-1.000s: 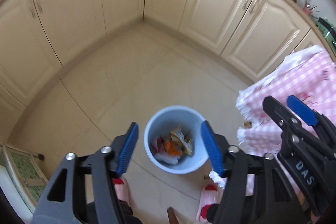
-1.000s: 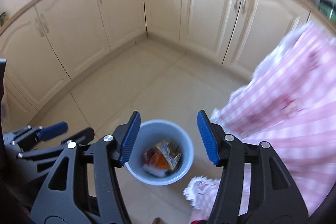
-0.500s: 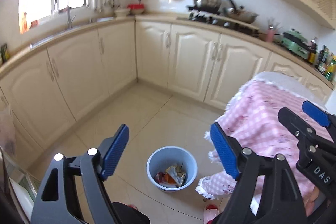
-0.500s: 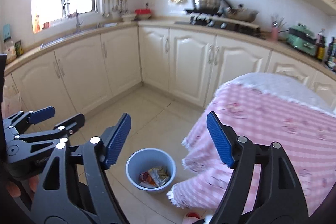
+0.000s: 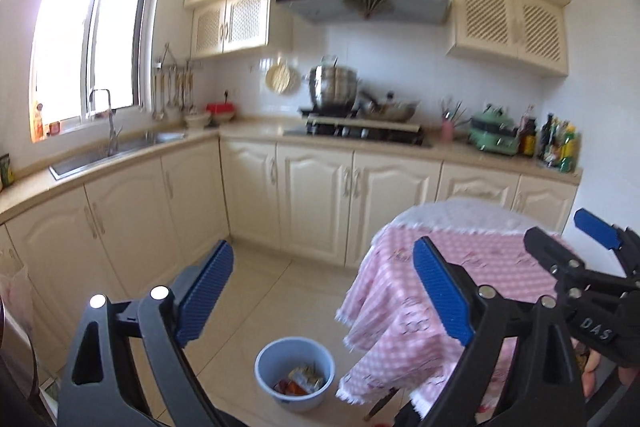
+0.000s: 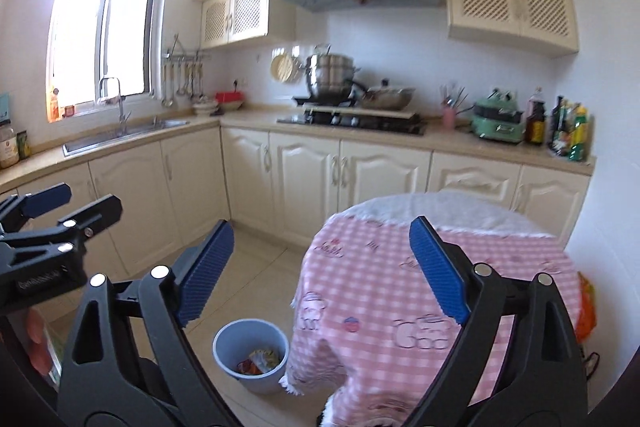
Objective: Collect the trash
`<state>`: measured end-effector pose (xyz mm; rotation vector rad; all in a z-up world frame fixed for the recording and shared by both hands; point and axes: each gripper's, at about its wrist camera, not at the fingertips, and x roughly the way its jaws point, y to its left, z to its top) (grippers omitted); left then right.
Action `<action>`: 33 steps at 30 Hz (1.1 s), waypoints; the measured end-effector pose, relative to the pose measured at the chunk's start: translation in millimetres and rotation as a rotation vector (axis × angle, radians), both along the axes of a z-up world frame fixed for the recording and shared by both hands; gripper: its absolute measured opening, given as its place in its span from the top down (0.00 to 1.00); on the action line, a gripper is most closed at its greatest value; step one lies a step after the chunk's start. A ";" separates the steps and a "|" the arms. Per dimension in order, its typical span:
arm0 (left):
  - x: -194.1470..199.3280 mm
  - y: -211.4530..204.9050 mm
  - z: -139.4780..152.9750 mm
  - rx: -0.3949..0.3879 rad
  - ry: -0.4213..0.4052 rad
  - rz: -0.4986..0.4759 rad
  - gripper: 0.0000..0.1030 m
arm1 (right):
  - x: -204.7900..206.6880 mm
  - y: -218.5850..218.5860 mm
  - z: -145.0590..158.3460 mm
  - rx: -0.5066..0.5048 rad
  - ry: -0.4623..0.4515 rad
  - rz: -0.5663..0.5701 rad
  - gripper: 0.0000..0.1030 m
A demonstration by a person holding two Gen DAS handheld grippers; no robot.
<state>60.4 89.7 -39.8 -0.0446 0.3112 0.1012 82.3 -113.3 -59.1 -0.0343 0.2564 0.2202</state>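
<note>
A light blue bin stands on the tiled floor beside a round table with a pink checked cloth. Crumpled wrappers lie inside the bin. My left gripper is raised well above the floor, its jaws opening wide with nothing between them. My right gripper hangs level beside it, jaws also opening, nothing held. Each gripper shows at the edge of the other's view: the right, the left.
Cream base cabinets run along the left and far walls under a counter with a sink, a stove with pots and bottles. An orange bag hangs at the table's right side. Open floor lies between cabinets and table.
Both grippers rose from just above the bin and tilted up from looking down into it to looking across the kitchen. Their jaws spread wider. The bin now sits low and small in both views.
</note>
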 end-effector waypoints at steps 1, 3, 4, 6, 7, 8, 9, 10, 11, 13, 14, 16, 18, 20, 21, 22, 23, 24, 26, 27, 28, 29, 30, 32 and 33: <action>-8.3 -5.6 6.3 0.002 -0.026 -0.003 0.13 | -5.6 -4.1 2.7 0.005 -0.010 -0.002 0.14; -17.9 -14.9 12.8 0.017 -0.052 -0.003 0.13 | -17.5 -11.9 8.3 0.011 -0.028 -0.005 0.14; -22.3 -19.5 16.0 0.026 -0.063 -0.002 0.13 | -20.5 -11.6 9.4 0.011 -0.036 -0.005 0.14; -30.3 -26.2 20.8 0.035 -0.095 0.006 0.13 | -28.4 -15.4 13.7 0.011 -0.055 -0.005 0.13; -32.0 -27.7 22.8 0.037 -0.106 0.007 0.13 | -31.5 -16.6 14.9 0.012 -0.062 -0.005 0.13; -34.2 -29.0 24.5 0.038 -0.115 0.005 0.13 | -34.6 -18.0 16.6 0.015 -0.070 -0.004 0.13; -35.7 -31.8 26.3 0.040 -0.119 0.007 0.13 | -34.9 -19.1 17.2 0.019 -0.074 -0.002 0.13; -37.8 -33.9 27.3 0.044 -0.121 0.008 0.13 | -35.2 -20.6 18.8 0.021 -0.077 -0.001 0.13; -39.4 -36.1 28.3 0.048 -0.122 0.011 0.13 | -36.1 -21.4 19.5 0.022 -0.080 -0.003 0.13; -39.4 -38.8 28.0 0.051 -0.120 0.013 0.13 | -35.5 -22.9 18.7 0.023 -0.079 -0.003 0.13; -38.5 -37.9 28.2 0.051 -0.117 0.011 0.13 | -35.8 -22.5 18.0 0.022 -0.079 -0.004 0.13; -36.6 -38.6 27.7 0.050 -0.111 0.018 0.13 | -34.6 -22.3 17.7 0.020 -0.077 -0.007 0.13; -35.4 -37.1 26.0 0.047 -0.106 0.013 0.13 | -34.3 -22.4 17.2 0.020 -0.074 -0.007 0.13; -33.9 -37.2 25.1 0.046 -0.101 0.014 0.13 | -34.1 -22.5 16.0 0.021 -0.072 -0.004 0.13; -34.1 -37.3 24.2 0.047 -0.101 0.014 0.13 | -33.4 -22.4 15.6 0.021 -0.070 -0.002 0.13; -34.2 -37.9 23.0 0.049 -0.101 0.015 0.13 | -33.1 -21.7 15.8 0.021 -0.068 -0.002 0.13; -33.9 -37.3 22.3 0.050 -0.101 0.018 0.13 | -32.9 -21.1 15.4 0.019 -0.066 0.000 0.13; -34.0 -37.5 22.2 0.050 -0.100 0.019 0.13 | -32.5 -20.5 15.1 0.018 -0.065 0.001 0.13; -33.0 -37.2 21.4 0.047 -0.098 0.016 0.13 | -31.8 -19.6 14.5 0.017 -0.063 0.004 0.13; -32.4 -36.9 21.3 0.045 -0.097 0.018 0.13 | -31.3 -19.3 14.3 0.016 -0.061 0.005 0.13; -31.7 -36.5 20.8 0.044 -0.094 0.016 0.13 | -30.7 -18.9 14.3 0.016 -0.060 0.005 0.13; -31.1 -36.5 21.6 0.043 -0.091 0.016 0.13 | -30.2 -18.6 14.0 0.016 -0.058 0.005 0.13; -30.4 -36.2 21.3 0.041 -0.090 0.015 0.13 | -29.4 -18.5 13.8 0.017 -0.057 0.006 0.13; -30.1 -36.9 21.2 0.040 -0.090 0.016 0.13 | -28.8 -17.8 14.1 0.017 -0.056 0.007 0.13; -30.1 -37.0 21.1 0.041 -0.090 0.017 0.13 | -28.7 -17.2 14.4 0.017 -0.056 0.007 0.13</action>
